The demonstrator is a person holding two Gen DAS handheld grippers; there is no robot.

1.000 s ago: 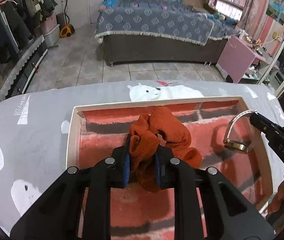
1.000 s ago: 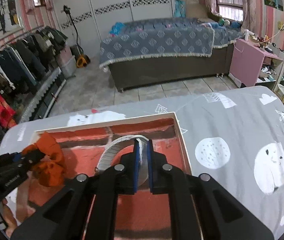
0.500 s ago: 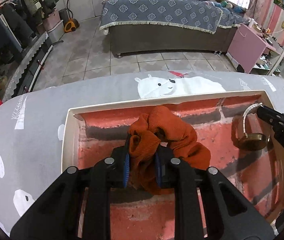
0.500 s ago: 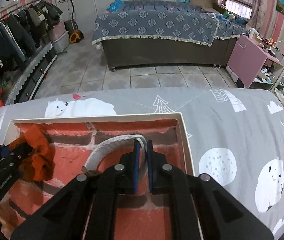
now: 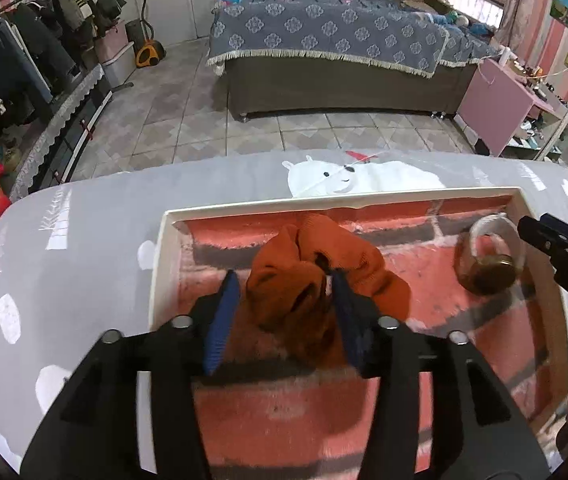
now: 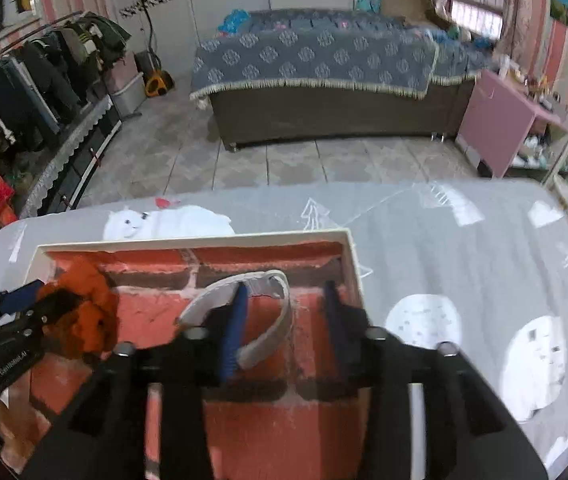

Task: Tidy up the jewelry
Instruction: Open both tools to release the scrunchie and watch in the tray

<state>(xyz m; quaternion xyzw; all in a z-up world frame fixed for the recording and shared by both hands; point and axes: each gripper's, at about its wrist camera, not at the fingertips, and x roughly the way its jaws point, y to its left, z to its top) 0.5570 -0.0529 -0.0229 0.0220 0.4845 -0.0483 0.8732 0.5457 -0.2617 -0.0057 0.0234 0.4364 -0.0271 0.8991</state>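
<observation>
Grey cloth printed with white polar bears covers the table [image 5: 84, 240], and on it sits a shallow white-rimmed tray [image 5: 158, 264] lined with a red brick pattern. In the left wrist view the rust-orange knitted scrunchie [image 5: 311, 276] lies on the tray floor near the far wall, toward twelve o'clock. The left gripper [image 5: 285, 292] has its jaws spread wide, one blue pad on each side of the scrunchie; the left pad stands clear of the fabric, while the right one is at its edge and contact cannot be told. The watch [image 6: 260, 312], with its pale woven strap, rests at the tray's far right, around two o'clock in the left view, its gold-coloured case down on the lining. The right gripper [image 6: 284, 308] is also opened wide, its left pad against the strap loop and its right pad near the tray's right wall.
</observation>
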